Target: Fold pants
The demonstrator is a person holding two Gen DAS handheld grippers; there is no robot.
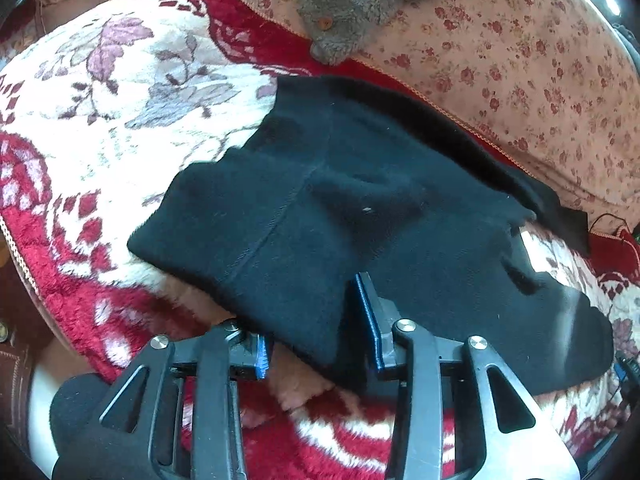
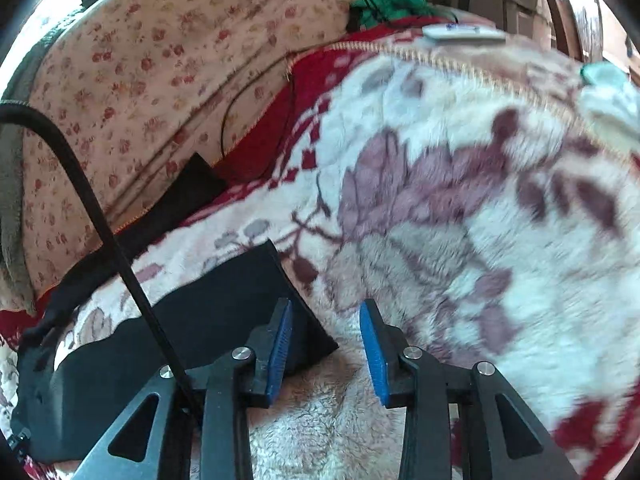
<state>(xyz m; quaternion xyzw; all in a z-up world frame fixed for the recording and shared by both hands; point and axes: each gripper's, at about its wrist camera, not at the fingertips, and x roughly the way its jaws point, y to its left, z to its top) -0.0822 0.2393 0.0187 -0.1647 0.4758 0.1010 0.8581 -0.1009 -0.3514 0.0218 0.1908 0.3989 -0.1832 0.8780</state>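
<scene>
Black pants (image 1: 320, 200) lie folded into a thick bundle on a red and white flowered blanket (image 1: 120, 100). My left gripper (image 1: 316, 336) stands over the bundle's near edge, its blue pads (image 1: 368, 320) apart; a flap of black cloth lies loose between them, not pinched. In the right wrist view one end of the pants (image 2: 200, 320) lies at lower left on the blanket (image 2: 440, 220). My right gripper (image 2: 326, 354) is open there, with only the cloth's corner tip reaching under its left pad (image 2: 280, 348) and plush blanket showing in the gap.
A pink flowered quilt (image 1: 520, 80) is heaped behind the pants, with a grey fleece garment (image 1: 352, 0) on it. A black cable (image 2: 80, 184) crosses the right view's left side. A green cloth (image 2: 392, 4) and a white device (image 2: 460, 34) lie at the far edge.
</scene>
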